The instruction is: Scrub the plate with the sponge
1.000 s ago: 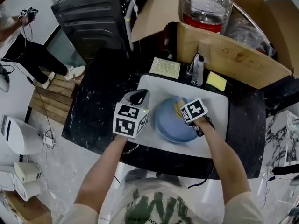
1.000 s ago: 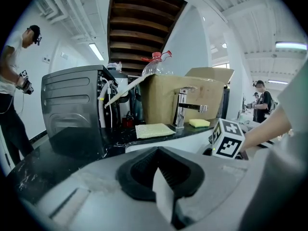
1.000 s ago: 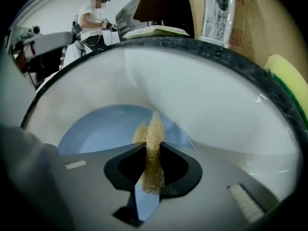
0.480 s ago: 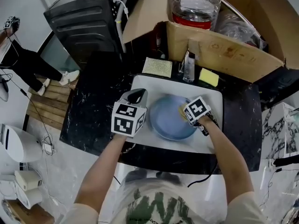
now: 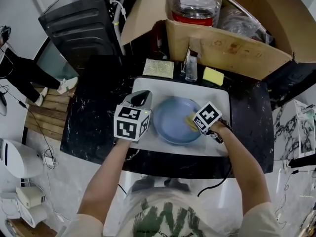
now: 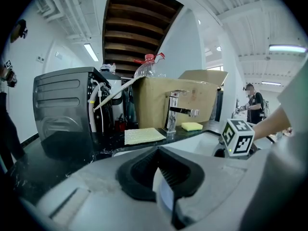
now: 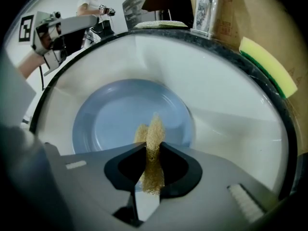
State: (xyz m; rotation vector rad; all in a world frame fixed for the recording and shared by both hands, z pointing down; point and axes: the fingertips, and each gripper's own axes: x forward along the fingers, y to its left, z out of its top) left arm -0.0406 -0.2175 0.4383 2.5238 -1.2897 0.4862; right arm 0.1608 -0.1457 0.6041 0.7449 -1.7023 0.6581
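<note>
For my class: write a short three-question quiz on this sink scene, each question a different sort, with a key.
1. True or false: the right hand-held gripper is shut on a tan sponge.
2. The blue plate lies: A in the sink; B on the black counter; C in the cardboard box.
3. Fill in: in the head view, the yellow sponge lies to the ___ of the faucet.
Key: 1 true; 2 A; 3 right.
</note>
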